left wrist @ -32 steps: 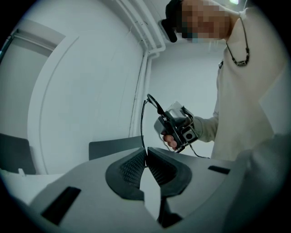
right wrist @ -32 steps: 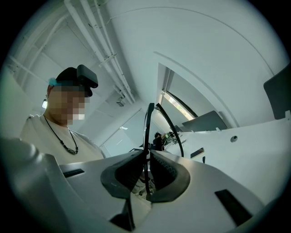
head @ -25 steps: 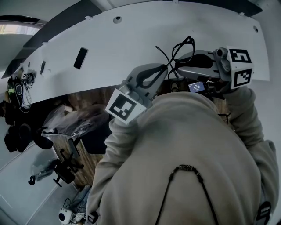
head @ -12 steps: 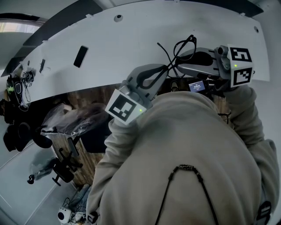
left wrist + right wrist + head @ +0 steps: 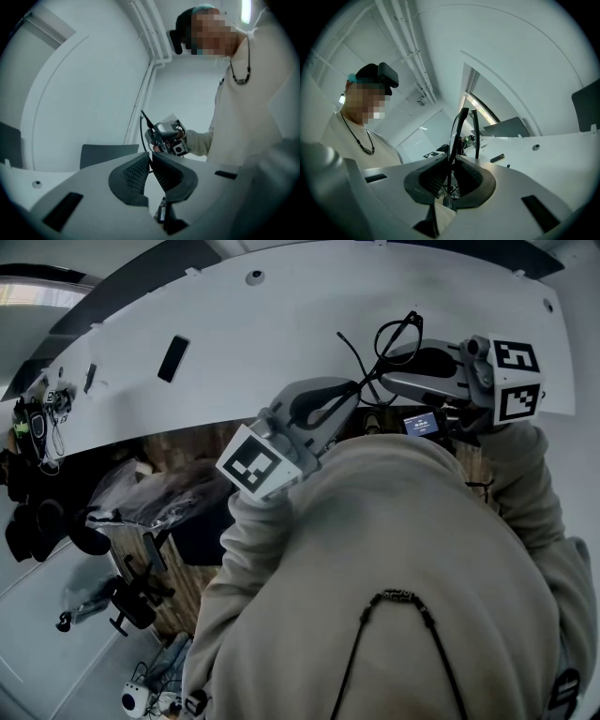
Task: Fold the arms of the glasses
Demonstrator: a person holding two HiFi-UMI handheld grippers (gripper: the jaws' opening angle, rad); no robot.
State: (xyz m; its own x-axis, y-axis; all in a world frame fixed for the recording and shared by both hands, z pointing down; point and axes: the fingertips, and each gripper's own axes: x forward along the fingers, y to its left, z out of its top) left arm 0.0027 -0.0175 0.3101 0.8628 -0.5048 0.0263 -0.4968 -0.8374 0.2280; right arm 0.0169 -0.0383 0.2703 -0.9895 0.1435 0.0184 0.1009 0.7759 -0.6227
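A long white table [image 5: 281,324] stands over a wooden floor [image 5: 192,444].

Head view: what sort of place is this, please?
Probably an indoor workroom or lab. A long white table carries a flat dark device, cables and gear sit at its left end, and bare pipes run overhead in the right gripper view.

All three views reach me cool and rather dim, with a bluish cast. A ceiling strip [image 5: 244,10] glares white. The pale worktop [image 5: 281,324] is evenly lit, without hard shadows. Lines bend strongly at the edges and the corners go black. The glasses [image 5: 457,127] show only as a dark outline, perhaps backlit.
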